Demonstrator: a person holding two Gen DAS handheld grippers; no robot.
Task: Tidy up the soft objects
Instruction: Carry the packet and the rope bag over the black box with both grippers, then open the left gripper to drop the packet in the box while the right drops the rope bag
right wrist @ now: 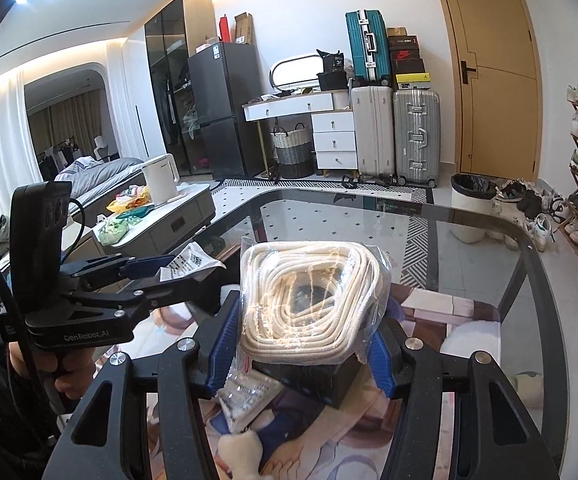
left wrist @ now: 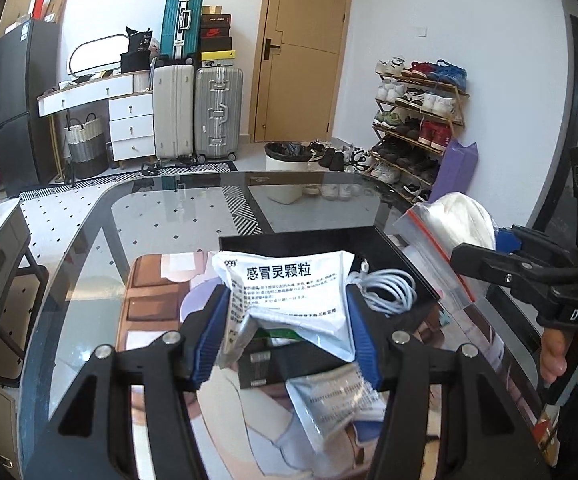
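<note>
Left hand-held gripper (left wrist: 287,312) clamps sachet (left wrist: 285,292) marked "感冒灵颗粒"; right (right wrist: 303,334) clamps bagged rope (right wrist: 309,300).

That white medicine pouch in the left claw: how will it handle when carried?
Probably floppy: the pouch is crumpled and buckled between the left claw pads. Likely light, since its unsupported upper part stands up without drooping. Its glossy film could be slippery, so it may slide in a loose grip.
</note>
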